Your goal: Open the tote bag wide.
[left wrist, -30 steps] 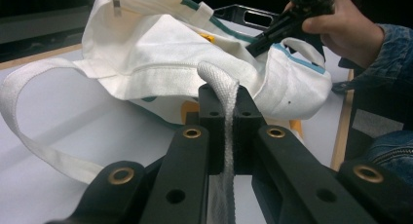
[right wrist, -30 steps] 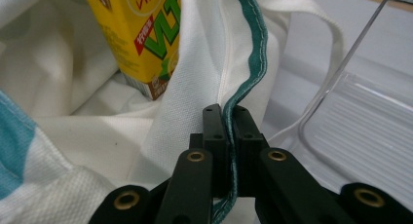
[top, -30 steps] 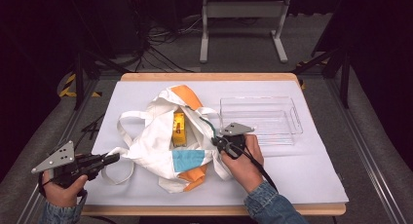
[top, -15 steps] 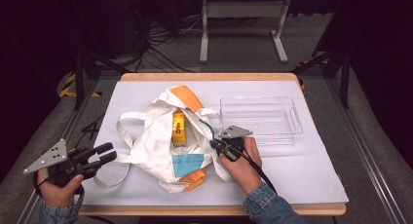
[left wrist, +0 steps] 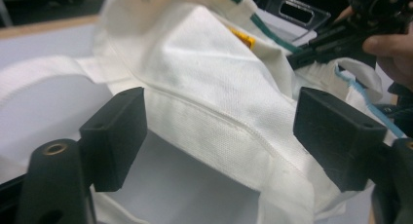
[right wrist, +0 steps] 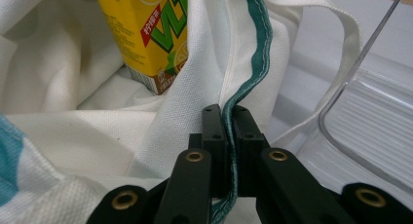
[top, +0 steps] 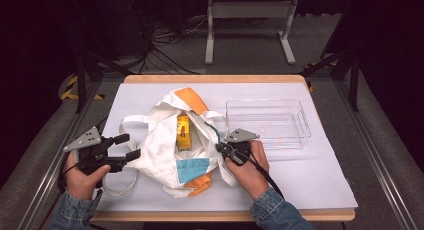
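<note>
Between the two claws: a white canvas tote bag (top: 172, 150) lies on the desk (top: 310, 180), mouth open, a yellow drink carton (top: 183, 132) inside it.
Right claw (top: 220, 148): clamped tight on the green-piped rim (right wrist: 258, 53) of the bag; the carton sits just beyond its tips and to their left.
Left claw (top: 129, 147): jaws have just been opening and stand wide; the bag's near hem (left wrist: 234, 131) runs between the pads, which do not press on it.
Step in hand, judged: the left rim is to be taken so that the mouth can be spread.
Done well: the hem should be seated deep between the pads before closing, a single layer caught, and the right claw's hold kept steady as counter-pull.
Beyond the right claw, to its right: a clear plastic tray (top: 265, 122), empty.
Right claw view: the pinch on the piping and the carton's print are shown close.
High view: the whole layout and the strap (top: 120, 187) trailing near the left hand (top: 82, 177) are given.
Left claw view: the uncaught hem is made plain.
</note>
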`<action>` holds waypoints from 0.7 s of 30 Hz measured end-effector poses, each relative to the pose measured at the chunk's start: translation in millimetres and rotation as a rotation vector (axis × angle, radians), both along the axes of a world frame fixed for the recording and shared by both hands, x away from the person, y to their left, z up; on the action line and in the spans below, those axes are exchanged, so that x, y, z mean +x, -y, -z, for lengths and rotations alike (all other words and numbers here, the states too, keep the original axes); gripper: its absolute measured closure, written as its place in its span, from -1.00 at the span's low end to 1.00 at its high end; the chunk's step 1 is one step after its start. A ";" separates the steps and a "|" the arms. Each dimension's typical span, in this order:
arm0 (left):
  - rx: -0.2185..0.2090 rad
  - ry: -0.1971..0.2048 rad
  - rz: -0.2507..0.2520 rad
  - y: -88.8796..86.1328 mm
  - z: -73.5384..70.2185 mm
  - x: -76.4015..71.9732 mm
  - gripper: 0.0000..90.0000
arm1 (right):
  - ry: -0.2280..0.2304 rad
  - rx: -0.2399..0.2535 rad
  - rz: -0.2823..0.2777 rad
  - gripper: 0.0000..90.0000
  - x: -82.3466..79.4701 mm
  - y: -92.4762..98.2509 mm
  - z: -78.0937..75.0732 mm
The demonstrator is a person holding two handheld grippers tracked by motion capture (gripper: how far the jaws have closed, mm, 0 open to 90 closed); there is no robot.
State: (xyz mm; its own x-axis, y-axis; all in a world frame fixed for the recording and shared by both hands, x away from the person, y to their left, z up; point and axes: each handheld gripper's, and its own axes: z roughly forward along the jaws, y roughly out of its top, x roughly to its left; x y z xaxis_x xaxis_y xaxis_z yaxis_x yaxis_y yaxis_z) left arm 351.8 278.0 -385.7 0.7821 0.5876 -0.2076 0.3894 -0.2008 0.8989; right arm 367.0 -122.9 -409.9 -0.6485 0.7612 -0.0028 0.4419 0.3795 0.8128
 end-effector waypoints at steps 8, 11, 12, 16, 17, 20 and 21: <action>0.098 -0.061 0.019 24.7 10.8 11.0 -0.78 | 0.006 -0.009 0.001 0.88 -0.9 -2.3 -1.3; 0.139 -0.089 0.011 30.3 17.4 17.4 -0.81 | 0.007 -0.007 0.001 0.87 -1.2 -2.6 -1.4; 0.150 -0.104 0.010 31.2 20.7 20.4 -0.82 | 0.006 -0.007 0.002 0.87 -1.2 -2.5 -1.3; 0.152 -0.141 0.023 35.8 27.8 25.7 -0.85 | 0.005 -0.004 0.003 0.86 -0.9 -2.0 -0.7; 0.152 -0.144 0.026 38.1 28.8 26.0 -0.85 | 0.006 -0.005 0.003 0.86 -0.8 -1.9 -0.5; 0.148 -0.141 0.059 41.7 30.7 28.4 -0.82 | 0.005 -0.001 0.006 0.86 -0.6 -1.2 -0.1; 0.148 -0.141 0.059 41.7 30.7 28.4 -0.81 | 0.005 -0.001 0.006 0.86 -0.6 -1.2 -0.1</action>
State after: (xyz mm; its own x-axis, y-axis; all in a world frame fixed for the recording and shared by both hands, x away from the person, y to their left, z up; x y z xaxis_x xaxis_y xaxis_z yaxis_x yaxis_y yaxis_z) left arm 380.2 236.3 -416.5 0.7857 0.5736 -0.2317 0.4925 -0.3534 0.7954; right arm 366.4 -121.7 -409.8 -0.6441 0.7649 -0.0070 0.4397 0.3778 0.8148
